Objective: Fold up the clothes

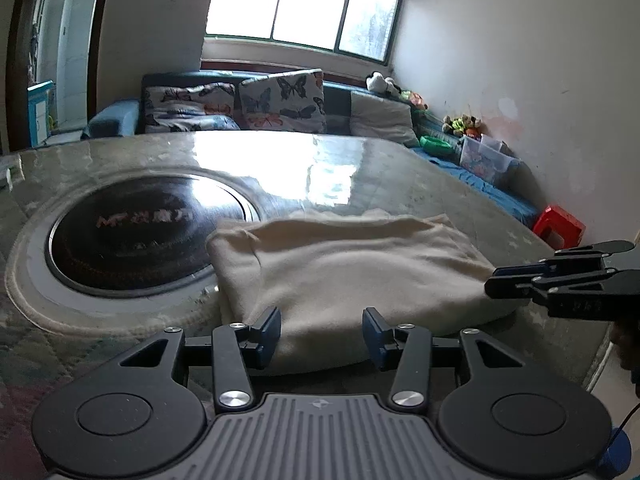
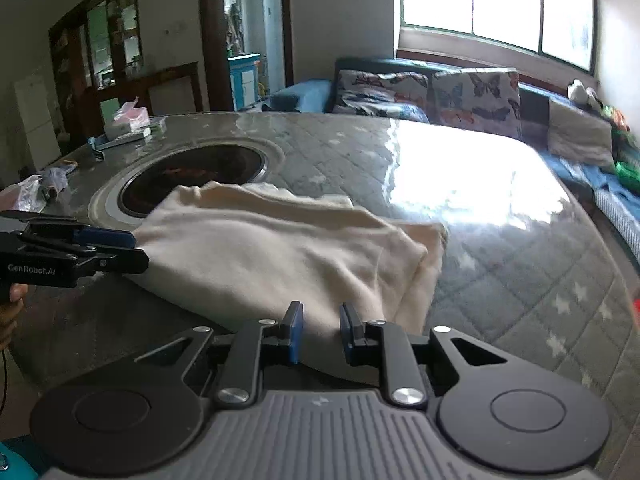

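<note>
Both the left gripper (image 1: 321, 334) and right gripper (image 2: 320, 332) stand spread, pinching nothing; each should bite the folded cream fleece garment's (image 1: 352, 276) near hem evenly.

Light source: we see daylight from the window (image 1: 304, 4) at twelve o'clock, blown out white.
Glare: a bright patch on the glossy worktop (image 2: 460, 176).
Room: dim toward nine o'clock.
Distortion: we note fisheye bending and dark corners.
Focus: soft, far wall blurred.

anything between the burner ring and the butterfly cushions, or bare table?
Bare. In the left wrist view only glossy quilted table cover lies between the burner ring and the butterfly cushions; the cream garment sits nearer.
</note>
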The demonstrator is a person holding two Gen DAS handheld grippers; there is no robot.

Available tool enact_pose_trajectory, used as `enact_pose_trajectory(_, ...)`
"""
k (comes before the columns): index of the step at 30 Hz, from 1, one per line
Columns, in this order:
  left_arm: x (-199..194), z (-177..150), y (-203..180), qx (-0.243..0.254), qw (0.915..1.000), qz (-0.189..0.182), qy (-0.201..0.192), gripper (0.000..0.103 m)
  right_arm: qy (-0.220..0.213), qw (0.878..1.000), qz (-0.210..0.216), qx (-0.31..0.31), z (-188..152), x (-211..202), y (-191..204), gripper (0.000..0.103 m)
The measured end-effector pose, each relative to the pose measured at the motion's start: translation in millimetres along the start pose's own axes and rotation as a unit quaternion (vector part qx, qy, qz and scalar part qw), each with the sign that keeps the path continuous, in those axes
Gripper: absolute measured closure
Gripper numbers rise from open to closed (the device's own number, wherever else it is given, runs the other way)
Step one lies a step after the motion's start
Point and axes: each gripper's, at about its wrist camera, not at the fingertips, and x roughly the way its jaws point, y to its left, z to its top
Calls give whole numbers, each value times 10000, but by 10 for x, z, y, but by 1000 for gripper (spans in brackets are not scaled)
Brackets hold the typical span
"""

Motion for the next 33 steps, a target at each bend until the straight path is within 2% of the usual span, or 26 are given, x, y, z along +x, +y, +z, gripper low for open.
enact_pose_trajectory(3,-47,31,36,-55,9999,75,-65,51,-46,9997,155,-162,63,31,103,83)
enact_pose_trajectory(11,23,48,245,-453,9979,422,195,51,145,9988,223,-421,89,209,253,83)
enact_pose_trajectory(16,28,56,352,-659,9965,427,276,51,78,9956,428,-827,238,187,433,83)
enact_pose_trajectory(19,50,39,431,-784,9949,511,384,51,64,9911,649,-1162,320,237,618,83)
enact_pose_trajectory(26,-19,46,541,-982,9938,329,404,51,125,9753,1117,-1901,421,390,1074,79)
enact_pose_trajectory(30,-91,147,633,-1216,9917,274,304,51,143,9671,1242,-2214,441,452,1260,70)
enact_pose_trajectory(33,-118,215,729,-1560,9872,209,275,50,141,9594,1328,-2485,431,482,1410,68)
